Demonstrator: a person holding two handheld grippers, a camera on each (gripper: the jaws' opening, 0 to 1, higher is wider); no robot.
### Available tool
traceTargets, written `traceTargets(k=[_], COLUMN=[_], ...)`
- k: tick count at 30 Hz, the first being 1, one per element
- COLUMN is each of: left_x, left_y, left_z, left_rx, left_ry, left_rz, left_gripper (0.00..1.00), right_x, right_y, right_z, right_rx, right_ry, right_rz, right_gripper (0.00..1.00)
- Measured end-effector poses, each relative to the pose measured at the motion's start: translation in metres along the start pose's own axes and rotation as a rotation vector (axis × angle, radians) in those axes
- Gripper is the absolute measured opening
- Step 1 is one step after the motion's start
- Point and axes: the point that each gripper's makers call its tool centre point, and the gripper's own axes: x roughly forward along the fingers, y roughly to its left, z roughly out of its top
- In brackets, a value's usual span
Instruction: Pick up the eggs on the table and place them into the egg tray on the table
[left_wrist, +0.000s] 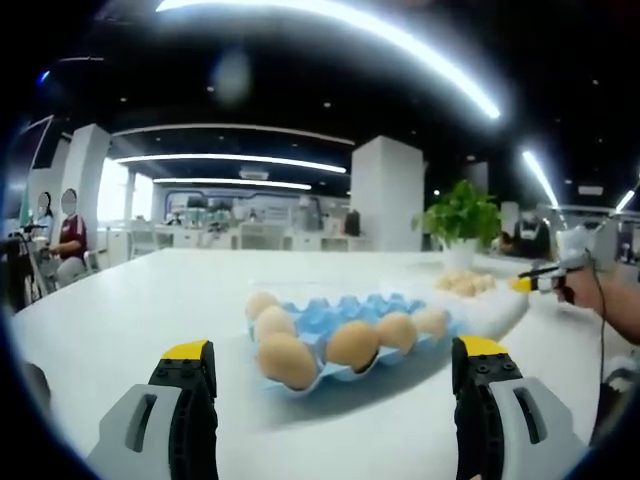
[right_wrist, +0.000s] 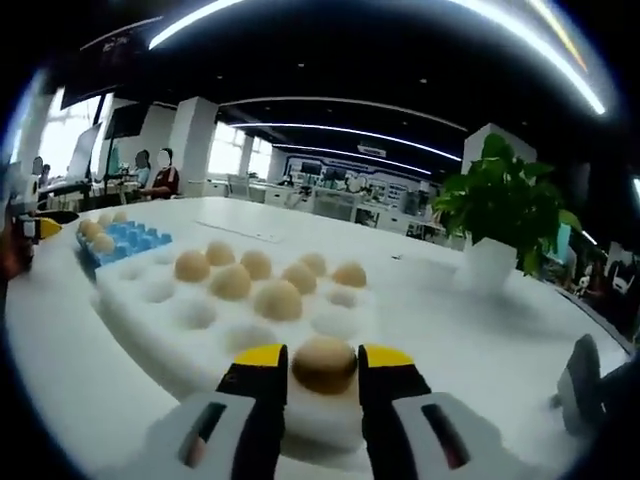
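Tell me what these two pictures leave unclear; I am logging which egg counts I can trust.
- Blue egg tray, left gripper view: the front eggs hide the rear cups, so the tray's count is uncertain.
- Right hand-held gripper, right gripper view: its jaws flank an egg; whether they touch it is hidden.
- White foam tray, right gripper view: its near edge is hidden by the jaws.
- Potted plant, right gripper view: blurred.

Bare counter (left_wrist: 130, 300) lies open before the left gripper (left_wrist: 335, 375), up to the blue egg tray (left_wrist: 350, 325), whose near cells are filled with eggs (left_wrist: 287, 360). A white foam tray (right_wrist: 190, 330) just beyond the blue one blocks the far side. Right of the foam tray the counter is free as far as a potted plant (right_wrist: 500, 225)
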Motion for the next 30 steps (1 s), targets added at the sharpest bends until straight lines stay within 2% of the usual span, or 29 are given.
traceTargets(k=[2,3,5,7,16,19,23,28,30], left_x=[0.000,0.000,-0.001,0.000,0.002,0.002,0.003,0.004,0.005], left_y=[0.000,0.000,-0.002,-0.003,-0.004,-0.004,-0.005,-0.007,-0.006], left_z=[0.000,0.001,0.001,0.001,0.001,0.001,0.000,0.000,0.000], left_rx=[-0.004,-0.005,-0.007,-0.008,-0.010,-0.012,-0.001,0.017,0.016], left_ry=[-0.003,-0.006,-0.010,-0.010,-0.015,-0.010,-0.005,-0.001,0.001], left_rz=[-0.003,-0.005,-0.010,-0.017,-0.041,-0.046,-0.049,-0.047,-0.045], left_gripper=[1.00,1.00,1.00,1.00,1.00,1.00,1.00,1.00,1.00], right_x=[0.001,0.001,0.001,0.002,0.008,0.011,0.010,0.008,0.004], right_y=[0.000,0.002,0.006,0.005,0.002,0.001,0.001,0.001,-0.003], right_z=[-0.001,-0.001,-0.001,0.000,-0.001,-0.001,-0.001,0.003,0.013], right_rx=[0.018,0.022,0.035,-0.004,0.072,0.122,0.146,0.138,0.162], right_ry=[0.000,0.003,0.010,0.010,-0.012,-0.035,-0.050,-0.065,-0.116], right_rz=[0.004,0.016,0.023,0.003,0.004,0.003,0.001,-0.020,-0.042], right_gripper=[0.39,0.38,0.29,0.28,0.29,0.30,0.29,0.28,0.28])
